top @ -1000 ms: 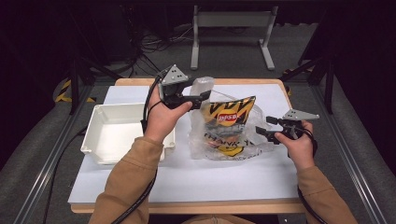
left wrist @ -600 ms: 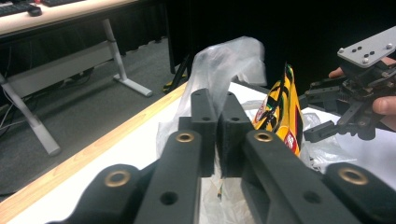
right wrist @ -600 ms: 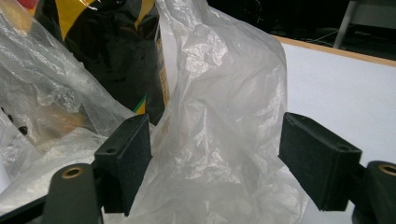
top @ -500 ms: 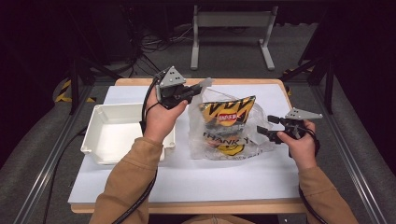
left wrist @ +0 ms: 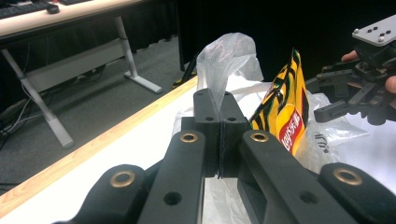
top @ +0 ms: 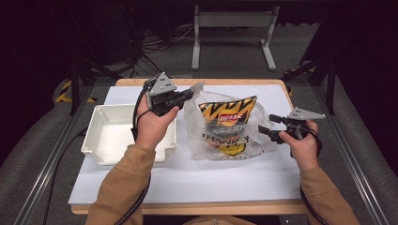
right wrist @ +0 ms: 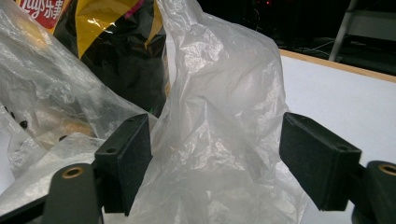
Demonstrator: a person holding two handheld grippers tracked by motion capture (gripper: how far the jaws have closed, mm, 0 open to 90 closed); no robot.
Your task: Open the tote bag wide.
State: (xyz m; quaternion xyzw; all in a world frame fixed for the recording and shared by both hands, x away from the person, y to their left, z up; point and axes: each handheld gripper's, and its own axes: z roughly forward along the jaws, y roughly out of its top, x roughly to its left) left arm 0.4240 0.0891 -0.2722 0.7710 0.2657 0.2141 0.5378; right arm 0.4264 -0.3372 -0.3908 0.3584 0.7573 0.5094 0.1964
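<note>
Plastic bag (top: pixel 225 136) handle between clamped left gripper (left wrist: pixel 218 114) pads (right gripper (right wrist: pixel 212 158) agape)

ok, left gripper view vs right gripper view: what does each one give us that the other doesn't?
Left gripper view alone: the left gripper shut on a handle of the plastic bag, the table's wooden edge, and the right gripper farther off beside the bag. Right gripper view alone: the right gripper's own pads standing open, with a bunched fold of bag film between them, not yet pinched. Both share: the clear bag, the yellow-and-black chip packet inside it, and the white table cover.
</note>
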